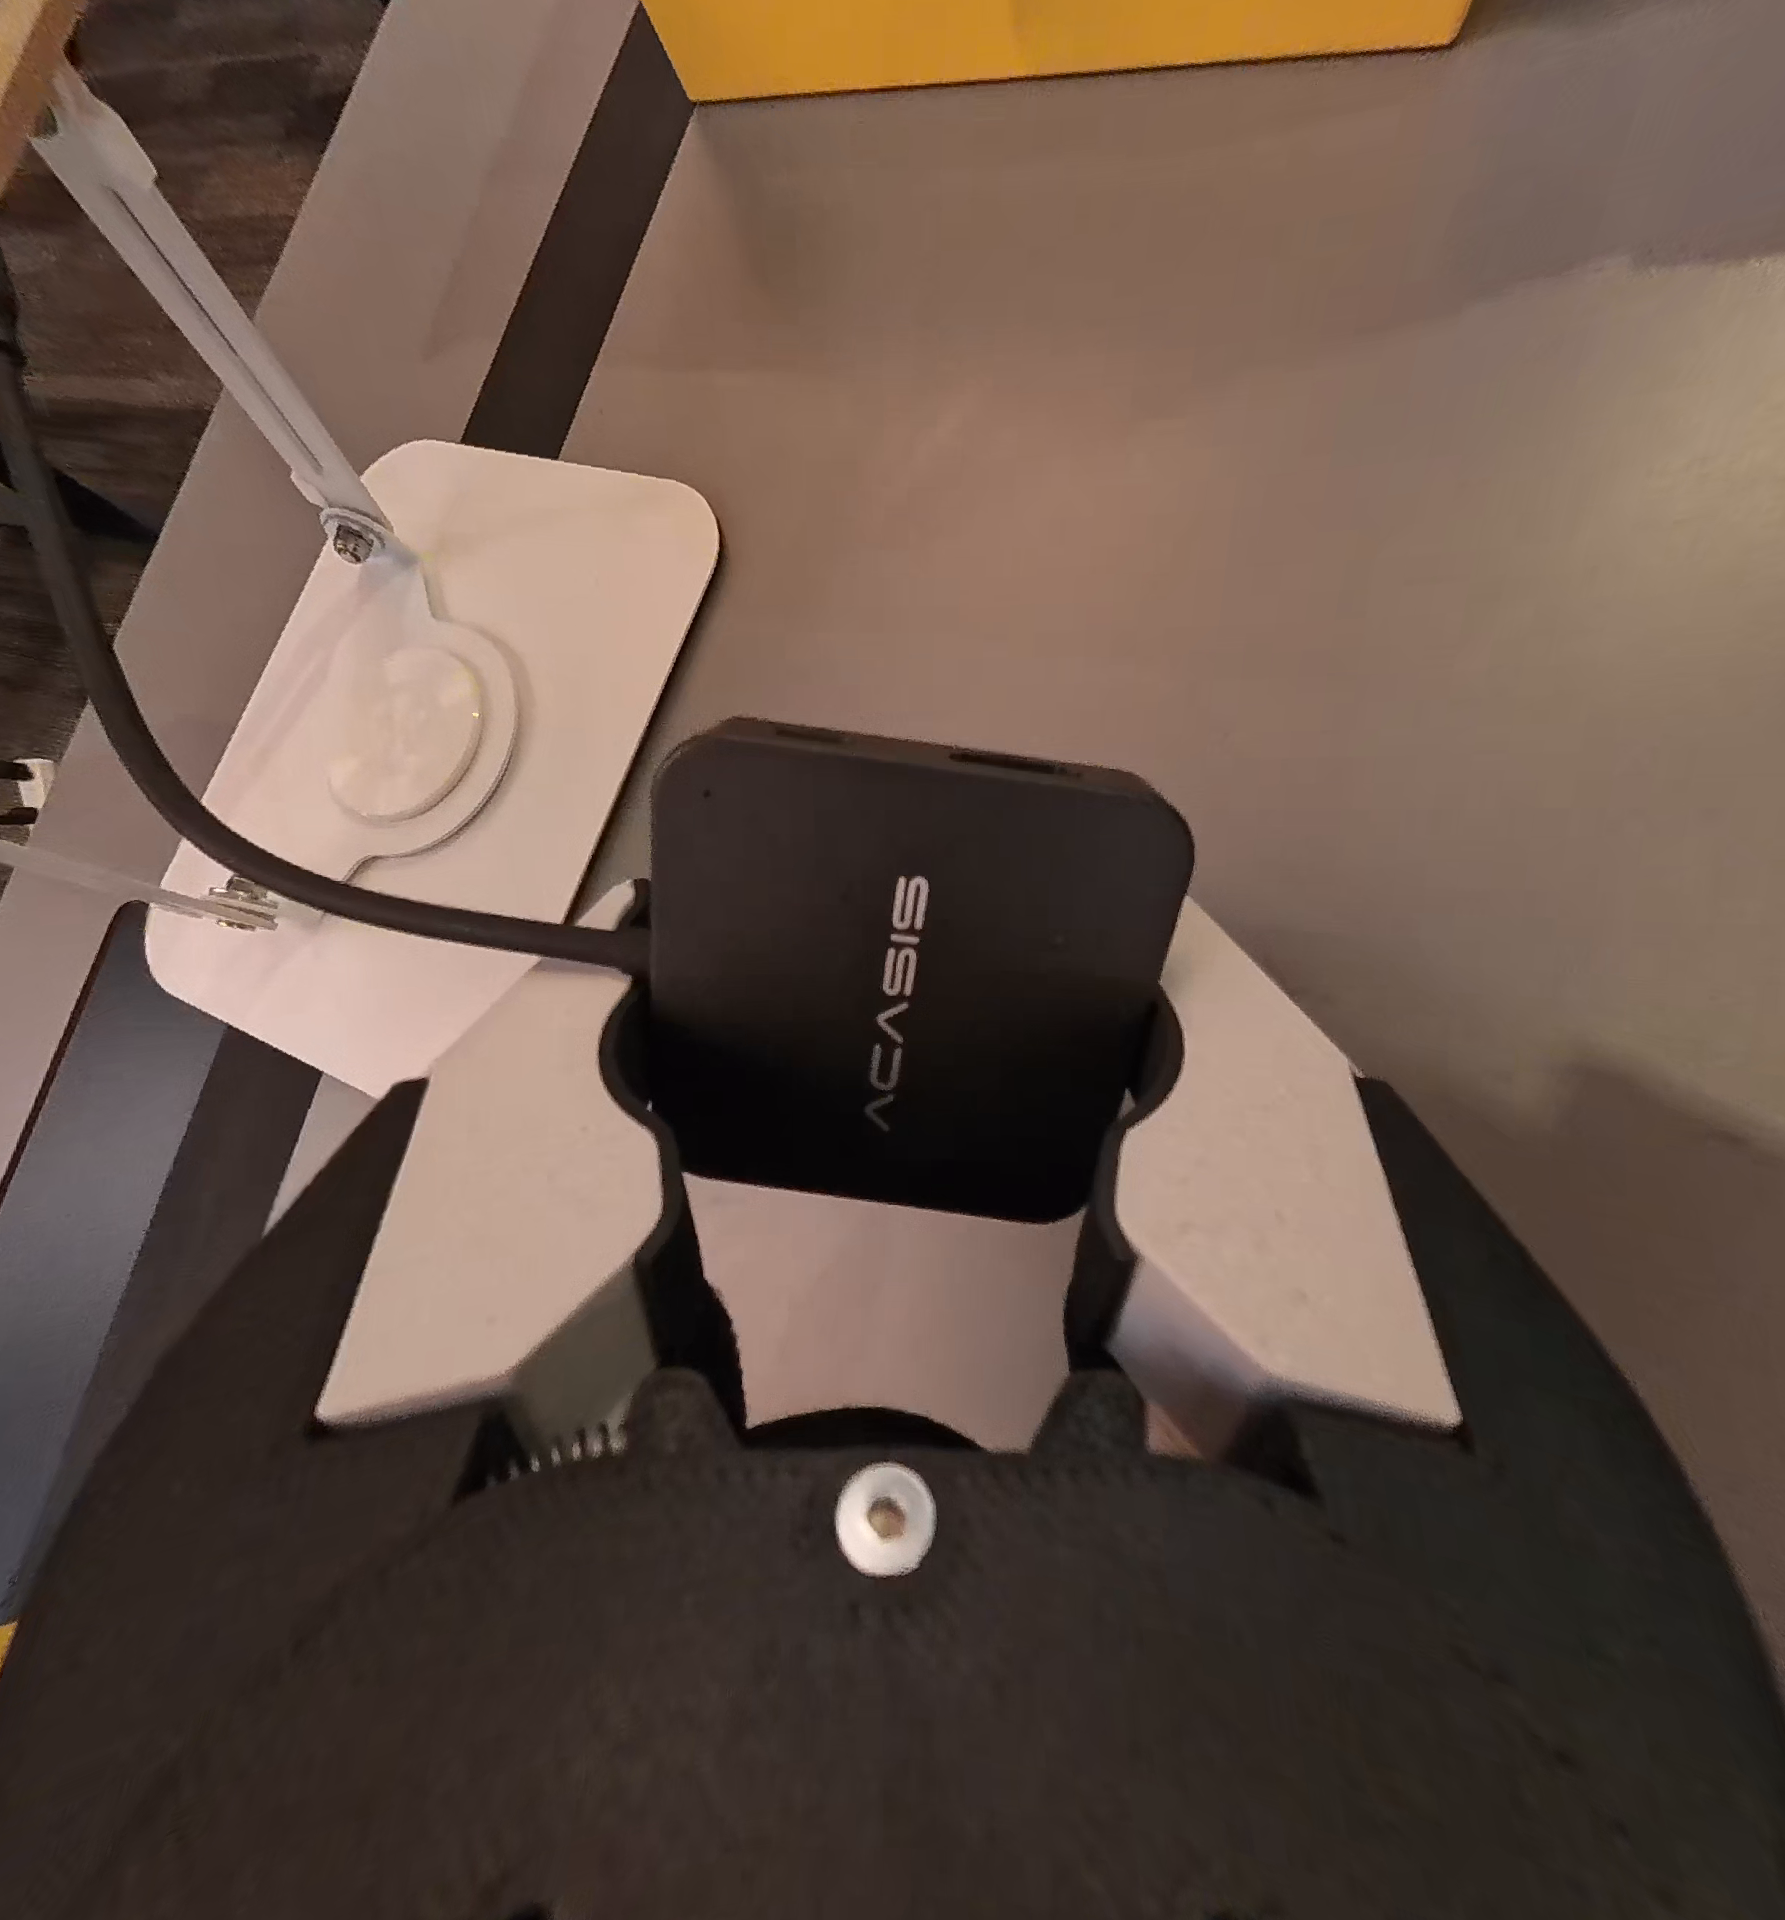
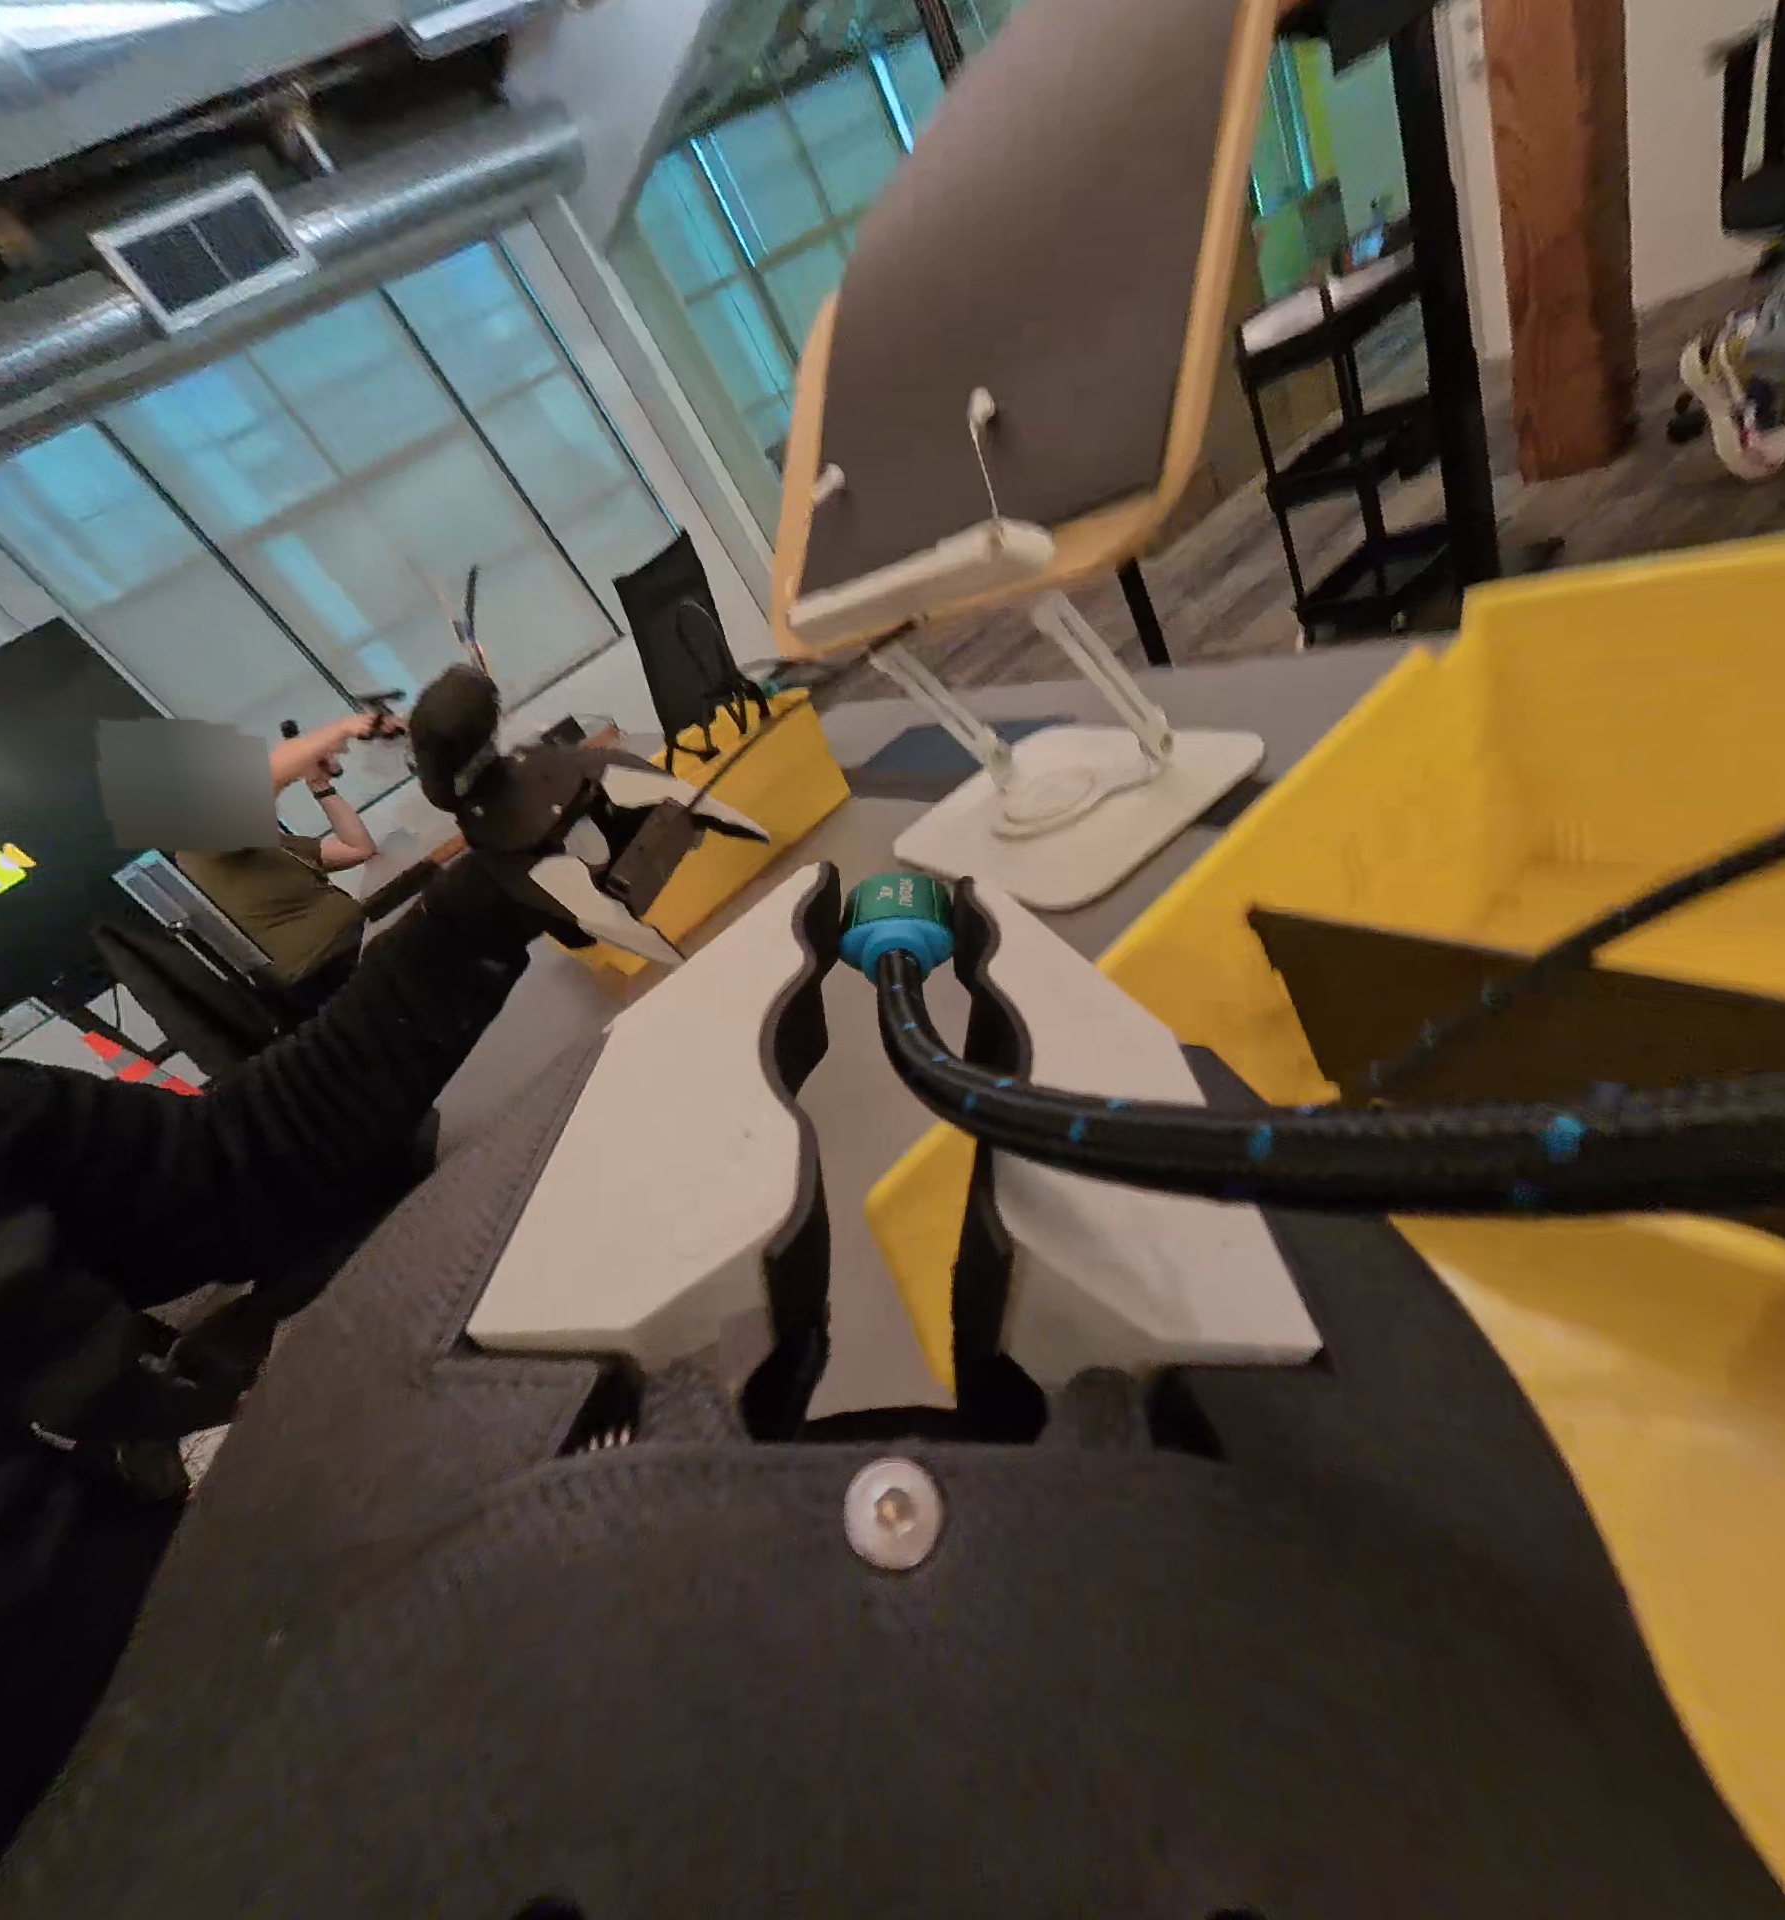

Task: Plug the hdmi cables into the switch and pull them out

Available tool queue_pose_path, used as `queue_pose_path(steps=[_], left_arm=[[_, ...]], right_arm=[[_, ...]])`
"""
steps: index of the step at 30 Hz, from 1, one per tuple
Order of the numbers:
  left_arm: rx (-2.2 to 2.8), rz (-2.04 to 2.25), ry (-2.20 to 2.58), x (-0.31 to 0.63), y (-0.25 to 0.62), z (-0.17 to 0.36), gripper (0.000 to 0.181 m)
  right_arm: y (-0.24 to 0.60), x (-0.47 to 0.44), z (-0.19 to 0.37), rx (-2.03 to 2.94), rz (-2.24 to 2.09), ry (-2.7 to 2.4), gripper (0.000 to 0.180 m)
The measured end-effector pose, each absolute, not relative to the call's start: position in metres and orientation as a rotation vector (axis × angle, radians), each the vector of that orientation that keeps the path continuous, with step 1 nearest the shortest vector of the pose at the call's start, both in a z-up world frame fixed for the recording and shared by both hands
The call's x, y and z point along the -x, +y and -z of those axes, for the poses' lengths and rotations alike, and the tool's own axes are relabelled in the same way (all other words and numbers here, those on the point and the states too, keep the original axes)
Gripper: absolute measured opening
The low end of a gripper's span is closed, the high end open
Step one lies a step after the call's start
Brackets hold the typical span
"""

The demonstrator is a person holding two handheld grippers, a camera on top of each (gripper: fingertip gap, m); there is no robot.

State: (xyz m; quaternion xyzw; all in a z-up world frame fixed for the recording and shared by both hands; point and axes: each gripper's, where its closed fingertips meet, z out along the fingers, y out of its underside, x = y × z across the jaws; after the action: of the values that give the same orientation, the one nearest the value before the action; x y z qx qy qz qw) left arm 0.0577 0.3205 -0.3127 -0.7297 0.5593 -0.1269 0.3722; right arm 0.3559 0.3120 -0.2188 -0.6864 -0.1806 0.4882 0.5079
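My left gripper (image 1: 893,1023) clamps the switch (image 1: 919,966), my right gripper (image 2: 893,914) pinches a cable plug (image 2: 893,909); nothing is plugged in yet.

A white tablet stand (image 2: 1085,821) sits on a grey worktop (image 1: 1179,468) beside a yellow bin (image 2: 1553,810). A person (image 2: 285,894) stands by tall windows (image 2: 348,499) behind.
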Motion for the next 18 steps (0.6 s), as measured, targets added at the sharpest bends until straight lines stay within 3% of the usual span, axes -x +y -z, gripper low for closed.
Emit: queue_pose_path(steps=[8, 12, 18], left_arm=[[1.876, 0.342, 1.443, -0.060, 0.320, 0.319, 0.087], [1.877, 0.346, 1.452, -0.062, 0.318, 0.321, 0.087], [1.877, 0.345, 1.466, -0.064, 0.316, 0.323, 0.087]], right_arm=[[0.311, -0.365, 0.277, 1.951, -1.115, -0.388, 0.021], [0.302, -0.369, 0.306, 2.157, -1.042, -0.417, 0.046], [0.287, -0.380, 0.313, 2.272, -0.932, -0.468, 0.059]])
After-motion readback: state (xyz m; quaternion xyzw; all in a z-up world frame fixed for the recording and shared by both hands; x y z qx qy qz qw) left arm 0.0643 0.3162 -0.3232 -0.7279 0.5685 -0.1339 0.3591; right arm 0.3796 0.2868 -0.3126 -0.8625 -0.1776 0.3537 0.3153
